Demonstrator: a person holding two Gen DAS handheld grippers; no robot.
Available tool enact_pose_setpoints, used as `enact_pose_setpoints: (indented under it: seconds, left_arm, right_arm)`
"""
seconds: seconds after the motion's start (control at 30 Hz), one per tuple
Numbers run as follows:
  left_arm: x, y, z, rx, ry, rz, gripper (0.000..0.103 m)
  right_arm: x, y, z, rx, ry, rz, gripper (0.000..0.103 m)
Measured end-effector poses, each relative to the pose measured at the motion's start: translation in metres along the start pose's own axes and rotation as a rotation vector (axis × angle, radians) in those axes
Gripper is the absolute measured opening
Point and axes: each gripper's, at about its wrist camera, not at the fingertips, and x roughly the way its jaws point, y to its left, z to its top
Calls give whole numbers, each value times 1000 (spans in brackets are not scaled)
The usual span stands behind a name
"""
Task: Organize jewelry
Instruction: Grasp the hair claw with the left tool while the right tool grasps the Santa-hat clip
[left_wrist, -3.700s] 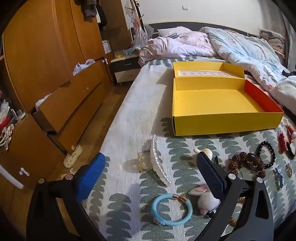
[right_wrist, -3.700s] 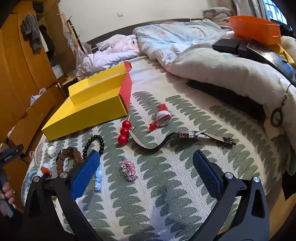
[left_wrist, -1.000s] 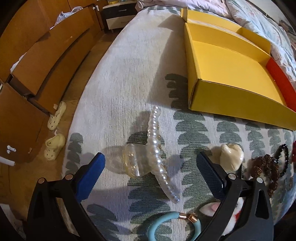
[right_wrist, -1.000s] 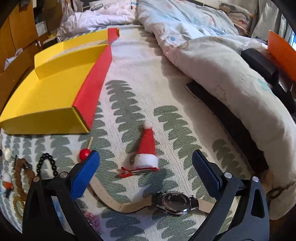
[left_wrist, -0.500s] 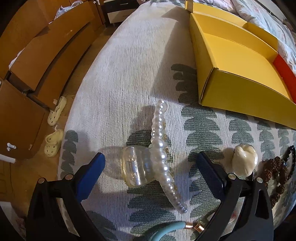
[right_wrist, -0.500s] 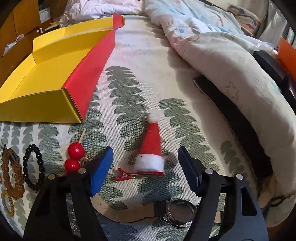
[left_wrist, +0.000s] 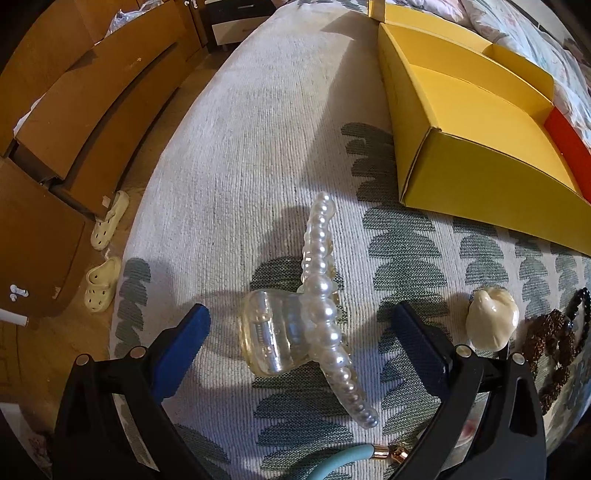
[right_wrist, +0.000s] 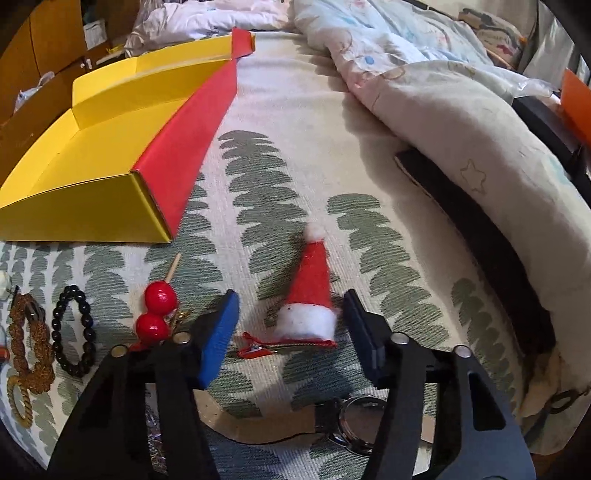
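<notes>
A clear hair claw with a row of pearls (left_wrist: 314, 314) lies on the bedspread. My left gripper (left_wrist: 301, 336) is open, low over it, one finger on each side, not touching. A red Santa-hat hair clip (right_wrist: 308, 299) lies on the bedspread. My right gripper (right_wrist: 291, 325) is open and narrowed, its blue pads either side of the clip's white base. The open yellow box (left_wrist: 476, 110) with a red side stands further back; in the right wrist view it (right_wrist: 85, 173) is at upper left.
A cream tooth-shaped piece (left_wrist: 491, 319), brown beads (left_wrist: 554, 339) and a teal bangle (left_wrist: 343, 461) lie near the left gripper. Red-ball pick (right_wrist: 157, 306), black bead bracelet (right_wrist: 72, 332), brown bracelet (right_wrist: 27, 339) and a watch (right_wrist: 354, 417) surround the right gripper. A duvet (right_wrist: 461, 122) lies right. Wooden drawers (left_wrist: 92, 110) and floor are left.
Both grippers have come down and forward over their items. The right gripper's fingers have closed in from wide to just outside the Santa-hat clip. The left gripper stays wide open.
</notes>
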Motion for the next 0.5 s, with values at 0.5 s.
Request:
enact_pose_setpoints:
  seconds: [0.5]
  left_arm:
    - [-3,0,-1,7,3,-35,91]
  right_arm:
    - [-6,-18,-2,99,1,71,27]
